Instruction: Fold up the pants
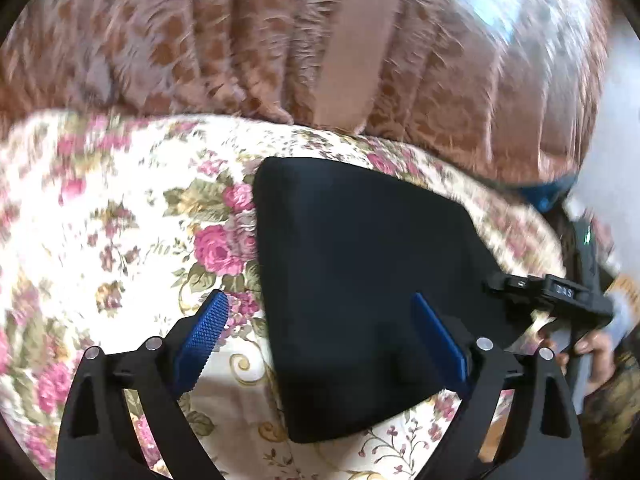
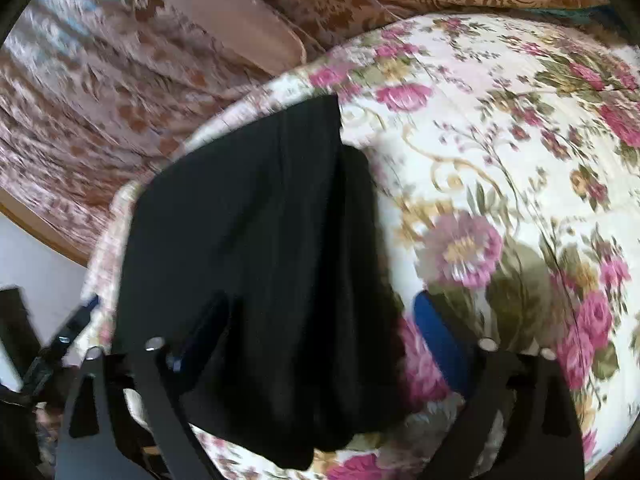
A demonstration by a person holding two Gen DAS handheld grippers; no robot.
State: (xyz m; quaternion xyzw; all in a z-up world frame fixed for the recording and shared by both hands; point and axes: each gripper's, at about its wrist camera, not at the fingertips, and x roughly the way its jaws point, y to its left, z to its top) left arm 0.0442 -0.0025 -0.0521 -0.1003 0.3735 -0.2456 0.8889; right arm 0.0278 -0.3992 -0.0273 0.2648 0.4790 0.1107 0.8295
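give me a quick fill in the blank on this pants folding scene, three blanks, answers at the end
1. The folded pants are ____ in colour.
2. They lie on a bedspread printed with ____.
3. The jaws of the left gripper and of the right gripper both stand ____, gripping nothing.

Missing words: black; flowers; open

The pants (image 1: 360,280) are black, folded up into a small flat bundle w/ smooth top. They lie flat on the flowery bed cover (image 1: 120,220), close to its far edge. In the right view, one folded layer sticks out at the side.
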